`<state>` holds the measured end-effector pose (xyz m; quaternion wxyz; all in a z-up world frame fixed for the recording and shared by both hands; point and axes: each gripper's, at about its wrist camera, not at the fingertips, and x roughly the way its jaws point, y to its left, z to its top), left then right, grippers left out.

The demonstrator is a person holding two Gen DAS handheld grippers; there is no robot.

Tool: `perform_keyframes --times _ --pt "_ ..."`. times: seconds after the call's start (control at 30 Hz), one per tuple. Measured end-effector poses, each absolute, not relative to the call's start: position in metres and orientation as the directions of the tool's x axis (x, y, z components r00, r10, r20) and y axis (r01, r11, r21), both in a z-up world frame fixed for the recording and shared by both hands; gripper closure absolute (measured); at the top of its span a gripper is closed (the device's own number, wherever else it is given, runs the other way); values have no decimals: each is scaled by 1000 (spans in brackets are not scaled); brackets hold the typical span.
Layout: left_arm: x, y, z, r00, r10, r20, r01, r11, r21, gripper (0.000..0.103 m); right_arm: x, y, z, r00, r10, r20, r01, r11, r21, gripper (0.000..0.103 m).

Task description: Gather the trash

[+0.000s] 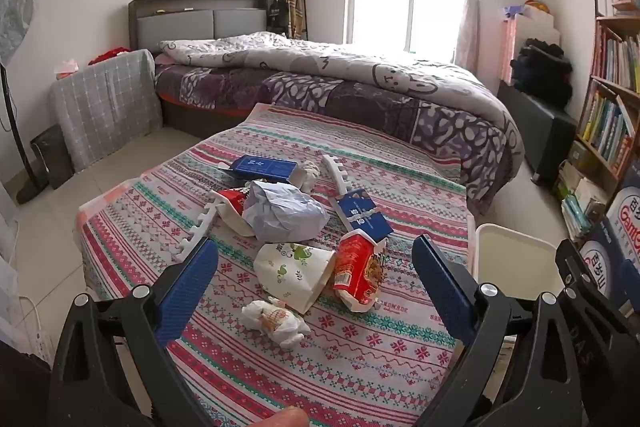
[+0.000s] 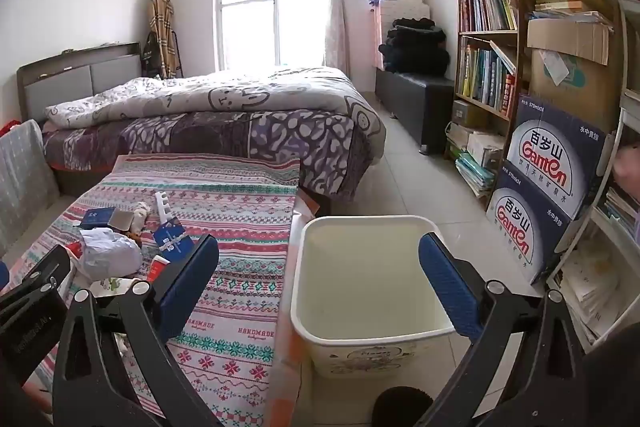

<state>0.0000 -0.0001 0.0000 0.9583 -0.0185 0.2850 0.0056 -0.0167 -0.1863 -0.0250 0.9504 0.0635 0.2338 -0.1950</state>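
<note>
A pile of trash lies on the patterned tablecloth: a crumpled white wrapper, a flattened paper cup, a red snack carton, a crumpled pale bag, two blue boxes and white toothed plastic strips. My left gripper is open and empty, hovering just short of the cup and red carton. My right gripper is open and empty above the white bin, which stands on the floor right of the table. The pile also shows in the right wrist view.
A bed with a quilt stands beyond the table. A bookshelf and stacked Ganten water cartons line the right wall. A covered side table and a fan stand are at the left.
</note>
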Motion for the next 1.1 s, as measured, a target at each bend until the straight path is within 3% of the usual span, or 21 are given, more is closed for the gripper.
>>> perform_keyframes --times 1.1 --pt "0 0 -4 842 -1 -539 -19 999 -32 8 -15 -189 -26 815 -334 -474 399 916 40 7"
